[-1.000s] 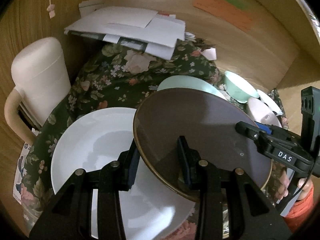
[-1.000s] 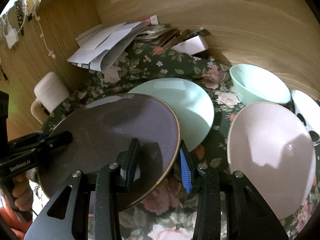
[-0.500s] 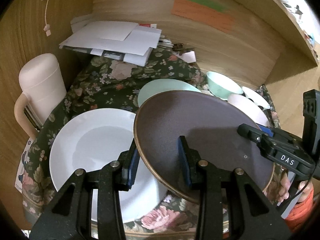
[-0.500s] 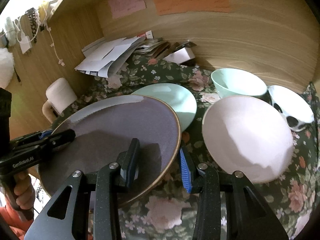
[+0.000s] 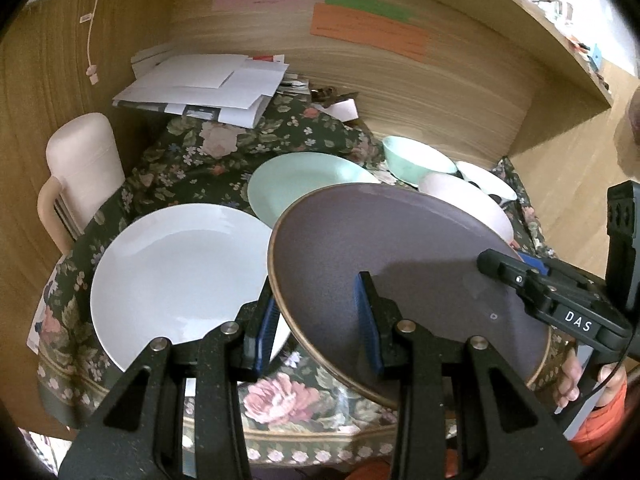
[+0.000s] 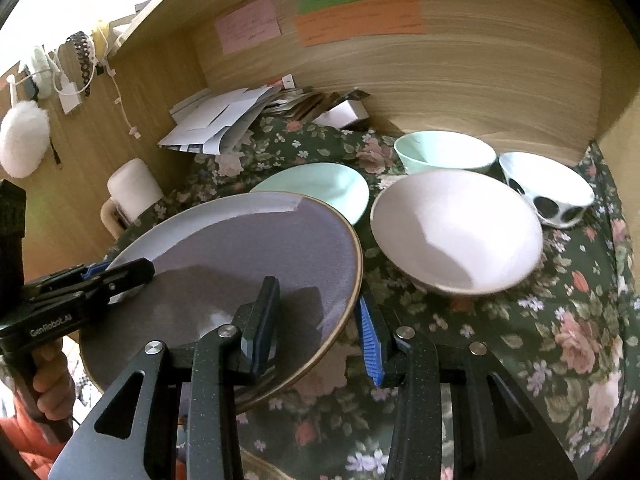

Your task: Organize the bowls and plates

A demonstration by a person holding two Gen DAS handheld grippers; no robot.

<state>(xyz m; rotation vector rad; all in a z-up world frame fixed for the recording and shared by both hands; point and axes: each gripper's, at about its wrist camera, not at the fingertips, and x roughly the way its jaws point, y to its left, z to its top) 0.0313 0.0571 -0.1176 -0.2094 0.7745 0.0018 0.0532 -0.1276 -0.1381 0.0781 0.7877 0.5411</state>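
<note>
Grippers sharing one dark plate
Left gripper and right gripper each clamp its rim, tilted above the floral tablecloth

Floral-clothed table, white plate, mint plate

This is a lived-in home, at a table pushed into a wood-panelled alcove. A dark floral tablecloth covers the table. Loose envelopes and papers lie heaped at its far left corner, and handwritten coloured notes are stuck to the back panel. A charger cable hangs down the left wall, with household crockery spread across the cloth.
</note>
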